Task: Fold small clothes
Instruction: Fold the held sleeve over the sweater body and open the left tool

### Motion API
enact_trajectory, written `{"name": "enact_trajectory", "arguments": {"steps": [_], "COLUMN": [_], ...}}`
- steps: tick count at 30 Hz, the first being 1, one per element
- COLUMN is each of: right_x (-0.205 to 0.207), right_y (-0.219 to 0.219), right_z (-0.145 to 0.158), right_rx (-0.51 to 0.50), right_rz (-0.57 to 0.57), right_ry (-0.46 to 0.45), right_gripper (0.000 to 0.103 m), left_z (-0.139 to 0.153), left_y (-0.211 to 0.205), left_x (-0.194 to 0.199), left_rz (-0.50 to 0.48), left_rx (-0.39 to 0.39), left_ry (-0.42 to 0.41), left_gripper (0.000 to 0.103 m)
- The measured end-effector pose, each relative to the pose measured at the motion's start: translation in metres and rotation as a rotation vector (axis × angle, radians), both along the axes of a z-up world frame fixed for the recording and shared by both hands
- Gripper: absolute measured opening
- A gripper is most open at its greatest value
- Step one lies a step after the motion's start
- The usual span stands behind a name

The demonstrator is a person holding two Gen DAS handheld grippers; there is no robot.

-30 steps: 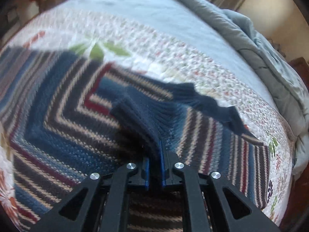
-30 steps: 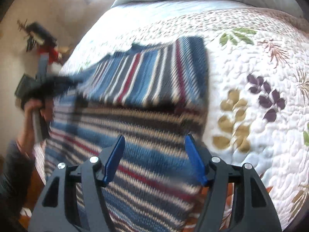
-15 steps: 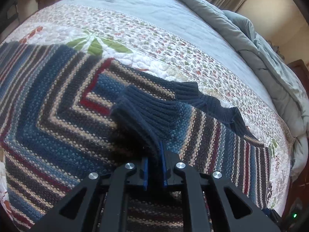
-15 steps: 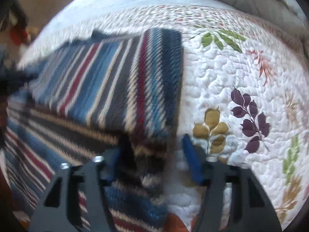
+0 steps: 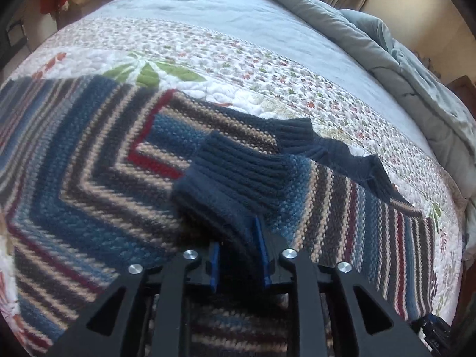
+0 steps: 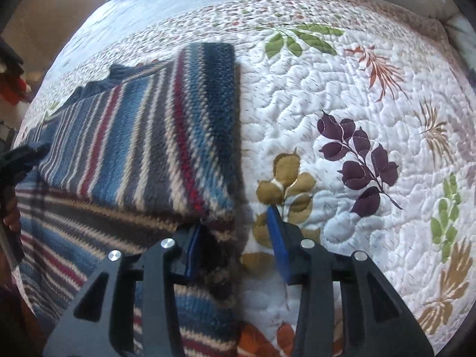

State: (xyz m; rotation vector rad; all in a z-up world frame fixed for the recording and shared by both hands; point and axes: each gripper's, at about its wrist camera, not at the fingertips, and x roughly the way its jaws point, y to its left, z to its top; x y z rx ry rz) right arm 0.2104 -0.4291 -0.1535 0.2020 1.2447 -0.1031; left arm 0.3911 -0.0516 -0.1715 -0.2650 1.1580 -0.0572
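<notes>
striped blue, red and tan knit sweater (image 5: 89, 184) lies on the quilted floral bedspread (image 6: 372, 95), left gripper (image 5: 238, 255) jaws just easing apart round its navy ribbed cuff (image 5: 232, 184), right gripper (image 6: 235, 247) jaws half-closed straddling the folded edge.

A big bed (image 5: 238, 9) carries it all, and a white quilt (image 6: 372, 95) with leaves and little flowers sewn on it (green, purple, gold and orange ones) covers the near part. A striped sweater (image 5: 89, 178) lies flat right on the quilt, with one sleeve folded over its middle. A puffy grey-blue blanket (image 5: 401, 68) is bunched along the far edge of the bed.
</notes>
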Motion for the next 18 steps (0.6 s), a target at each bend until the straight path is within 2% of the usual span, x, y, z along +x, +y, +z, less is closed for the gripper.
{"name": "enact_trajectory", "arguments": {"steps": [3,4,6,10,18], "right_x": [-0.008,-0.010,-0.014,-0.028,-0.030], "right_y": [0.011,0.016,0.026,0.039,0.094], "right_z": [0.011,0.016,0.025,0.036,0.018], "right_rx": [-0.010,-0.015,-0.011,0.044,0.096], "right_rz": [0.034,0.050,0.072,0.097,0.165], "right_ry": [0.010,0.008,0.002,0.007,0.080], "right_gripper": [0.044,0.045,0.046,0.046,0.047], "left_z": [0.017,0.022,0.032,0.038,0.015], "left_y": [0.013,0.017,0.026,0.040,0.049], "left_x": [-0.008,-0.011,-0.021,-0.037,-0.076], "left_rz": [0.006,0.003,-0.005,-0.052,-0.153], "left_rx": [-0.008,-0.005,0.000,0.099,0.187], "left_ry": [-0.010,-0.013,-0.019,0.014,0.082], "left_gripper": [0.044,0.047,0.047,0.049,0.049]}}
